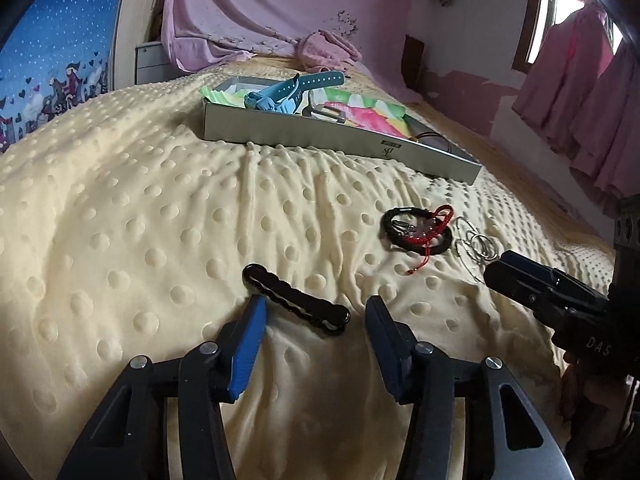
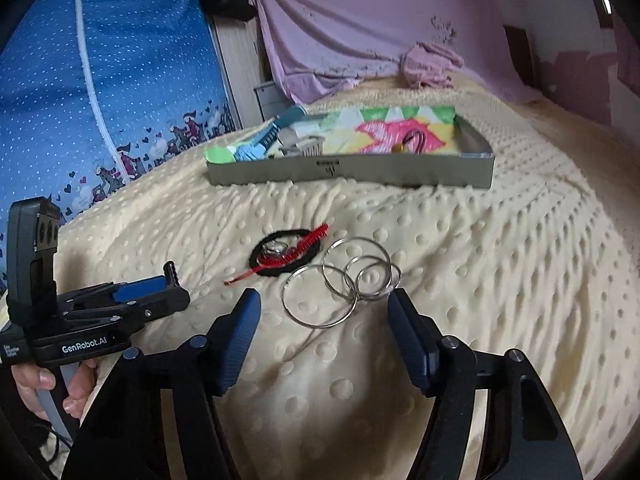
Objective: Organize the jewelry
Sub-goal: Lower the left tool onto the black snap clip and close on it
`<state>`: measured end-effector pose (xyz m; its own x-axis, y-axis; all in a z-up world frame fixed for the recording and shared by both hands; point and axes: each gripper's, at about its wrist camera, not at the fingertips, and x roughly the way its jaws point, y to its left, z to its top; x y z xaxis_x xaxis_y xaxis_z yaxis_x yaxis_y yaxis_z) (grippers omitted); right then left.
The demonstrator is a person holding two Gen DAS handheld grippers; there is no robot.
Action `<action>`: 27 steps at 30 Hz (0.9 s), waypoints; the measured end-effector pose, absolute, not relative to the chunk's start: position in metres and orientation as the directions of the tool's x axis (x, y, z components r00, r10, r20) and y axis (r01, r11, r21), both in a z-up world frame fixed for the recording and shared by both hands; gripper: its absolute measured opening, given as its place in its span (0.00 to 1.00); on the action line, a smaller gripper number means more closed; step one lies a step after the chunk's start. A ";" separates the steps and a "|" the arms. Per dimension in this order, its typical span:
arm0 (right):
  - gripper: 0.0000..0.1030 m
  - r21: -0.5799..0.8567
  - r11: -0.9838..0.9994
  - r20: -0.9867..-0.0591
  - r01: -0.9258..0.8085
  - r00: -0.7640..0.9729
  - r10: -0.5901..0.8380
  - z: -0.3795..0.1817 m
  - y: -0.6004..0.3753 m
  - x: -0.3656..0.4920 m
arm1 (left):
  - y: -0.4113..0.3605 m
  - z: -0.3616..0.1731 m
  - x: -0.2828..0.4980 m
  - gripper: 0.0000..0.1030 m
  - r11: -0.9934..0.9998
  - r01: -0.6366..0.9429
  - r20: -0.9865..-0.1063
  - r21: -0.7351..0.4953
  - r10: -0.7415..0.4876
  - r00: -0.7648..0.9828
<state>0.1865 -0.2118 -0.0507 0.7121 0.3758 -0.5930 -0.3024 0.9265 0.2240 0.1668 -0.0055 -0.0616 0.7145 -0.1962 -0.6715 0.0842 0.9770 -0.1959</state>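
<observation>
Both grippers low over the bed, jaws apart, nothing clamped yet. Left gripper (image 1: 316, 312) straddles one end of the black bracelet (image 1: 296, 300), which lies flat on the dimpled blanket (image 1: 120, 220); its left pad sits at the bracelet's edge, and the far end sticks out past the jaws. Right gripper (image 2: 324, 312) frames the steel rings (image 2: 344, 280), several linked hoops lying loose; its right pad is just beside the smallest ring. Black-and-red cord bracelet (image 2: 286, 256) lies just beyond the rings, touching or nearly so. Tray (image 2: 352, 168) sits further back on the bed, already holding a blue watch strap (image 1: 296, 88) and other bits on a bright cloth.

Risks, as I judge them:
- Blanket is soft and nubby, so jaws closing low could pinch fabric with the piece and drag it.
- Black bracelet is caught near one end only, so it may swing or slip out on lifting.
- Rings are thin, round and linked; pads may close on one hoop while the rest dangle, twist or slide free.
- Rings could snag the red cord and pull it along.
- The grippers work close together, so a collision is possible.
</observation>
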 end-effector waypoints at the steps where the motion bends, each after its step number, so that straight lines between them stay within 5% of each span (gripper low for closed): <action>1: 0.57 0.234 0.924 -0.599 -0.302 0.704 0.381 -0.053 -0.211 0.189 | -0.007 -0.062 0.168 0.46 0.980 0.078 -0.675 -0.185 -0.184 0.715; 14: 0.52 0.268 0.901 -0.624 -0.341 0.651 0.432 -0.062 -0.198 0.201 | -0.003 -0.066 0.173 0.17 0.979 0.029 -0.684 -0.202 -0.162 0.712; 27: 0.38 0.292 0.882 -0.629 -0.369 0.620 0.468 -0.066 -0.192 0.206 | -0.001 -0.068 0.172 0.13 0.975 0.029 -0.671 -0.220 -0.173 0.721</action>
<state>0.2061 -0.1918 -0.0659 0.6204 0.4679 -0.6295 -0.3687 0.8823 0.2925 0.1718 -0.0010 -0.0678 0.7206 -0.1730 -0.6714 0.0292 0.9751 -0.2199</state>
